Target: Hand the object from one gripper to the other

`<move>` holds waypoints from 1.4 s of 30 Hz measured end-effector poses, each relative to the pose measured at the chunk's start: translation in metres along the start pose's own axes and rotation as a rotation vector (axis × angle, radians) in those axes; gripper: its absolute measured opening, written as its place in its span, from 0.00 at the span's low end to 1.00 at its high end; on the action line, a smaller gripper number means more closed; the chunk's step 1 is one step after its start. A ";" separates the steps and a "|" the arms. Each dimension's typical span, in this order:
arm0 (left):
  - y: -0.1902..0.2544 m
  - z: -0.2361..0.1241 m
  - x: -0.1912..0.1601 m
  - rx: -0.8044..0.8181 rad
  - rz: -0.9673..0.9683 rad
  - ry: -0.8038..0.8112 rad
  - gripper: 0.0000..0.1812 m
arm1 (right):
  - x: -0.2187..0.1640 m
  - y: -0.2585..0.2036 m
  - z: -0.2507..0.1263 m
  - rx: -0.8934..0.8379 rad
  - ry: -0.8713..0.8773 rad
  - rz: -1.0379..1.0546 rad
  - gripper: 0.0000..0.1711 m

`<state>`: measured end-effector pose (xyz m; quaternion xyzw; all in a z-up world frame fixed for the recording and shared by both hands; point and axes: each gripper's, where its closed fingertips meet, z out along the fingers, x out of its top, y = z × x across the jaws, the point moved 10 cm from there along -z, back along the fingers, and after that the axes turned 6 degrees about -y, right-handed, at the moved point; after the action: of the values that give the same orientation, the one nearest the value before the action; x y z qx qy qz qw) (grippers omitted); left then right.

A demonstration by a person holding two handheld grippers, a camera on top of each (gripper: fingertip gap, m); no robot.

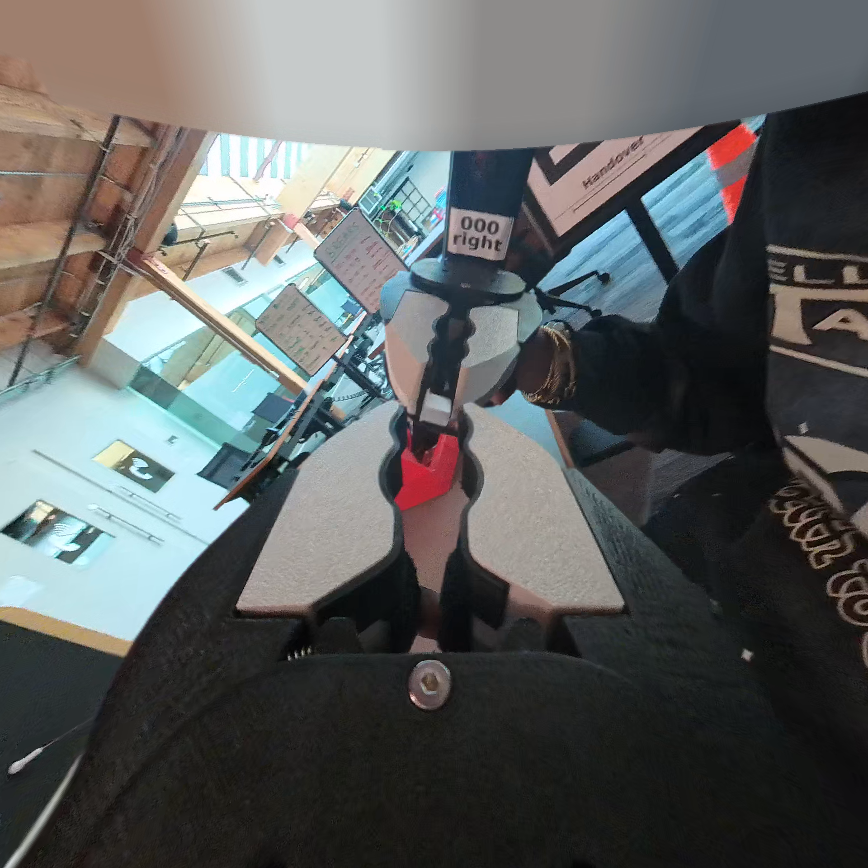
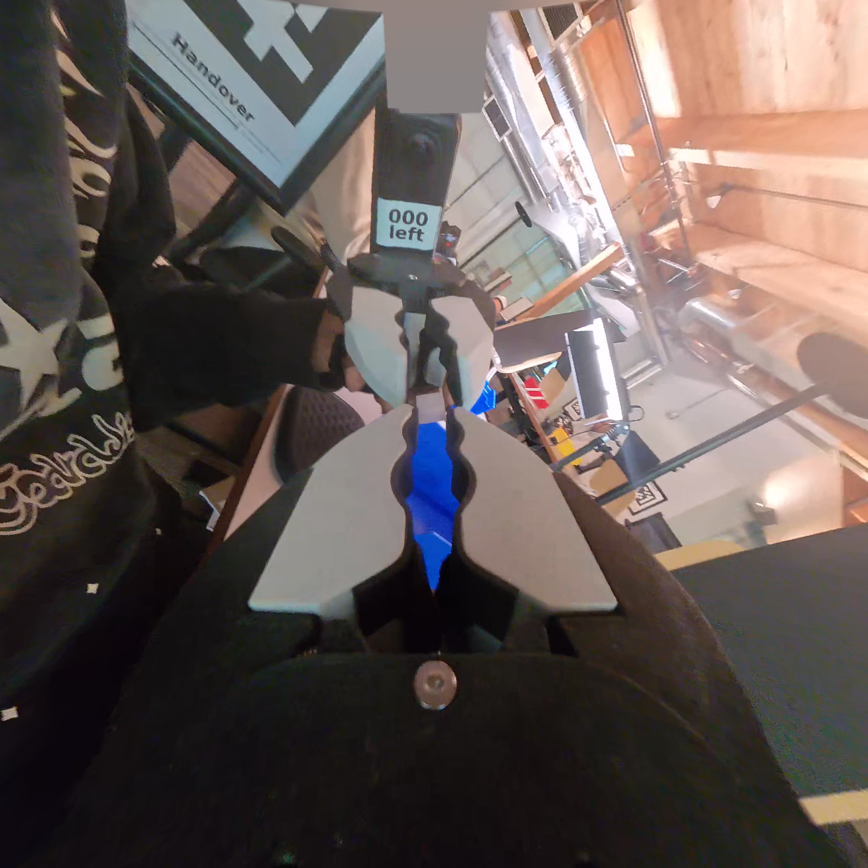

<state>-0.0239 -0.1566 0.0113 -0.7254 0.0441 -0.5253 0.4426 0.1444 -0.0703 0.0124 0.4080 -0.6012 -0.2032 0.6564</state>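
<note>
Jaws of left gripper (image 1: 431, 422) and right gripper (image 2: 431, 414) close around the light, stiff-looking white block (image 1: 434, 406), whose flat sides suit pinching; we cannot tell which clamps it.

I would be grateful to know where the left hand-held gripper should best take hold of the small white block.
Probably the white block's free end, protruding past the right hand-held gripper's tips. Come head-on from opposite, so the left hand-held gripper's open fingers close on its flat sides.
</note>
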 end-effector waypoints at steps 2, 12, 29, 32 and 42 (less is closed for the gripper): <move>0.001 0.001 -0.001 -0.010 0.016 -0.002 0.09 | 0.001 0.000 -0.001 0.011 0.008 0.008 0.06; -0.008 0.000 -0.002 -0.086 -0.221 0.016 0.06 | 0.000 -0.002 -0.002 -0.062 0.042 -0.093 0.09; -0.023 0.002 -0.018 -0.244 -0.658 0.016 0.06 | -0.004 -0.018 0.009 -0.317 -0.128 -0.670 0.04; -0.021 0.001 -0.017 -0.180 -0.517 0.049 0.10 | -0.003 -0.014 0.008 -0.291 -0.117 -0.564 0.03; -0.005 0.000 -0.007 0.020 0.015 0.015 0.07 | -0.003 0.001 0.001 -0.066 -0.045 -0.101 0.03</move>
<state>-0.0291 -0.1504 0.0099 -0.7167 0.0472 -0.5278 0.4534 0.1429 -0.0682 0.0113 0.4113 -0.5873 -0.2650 0.6447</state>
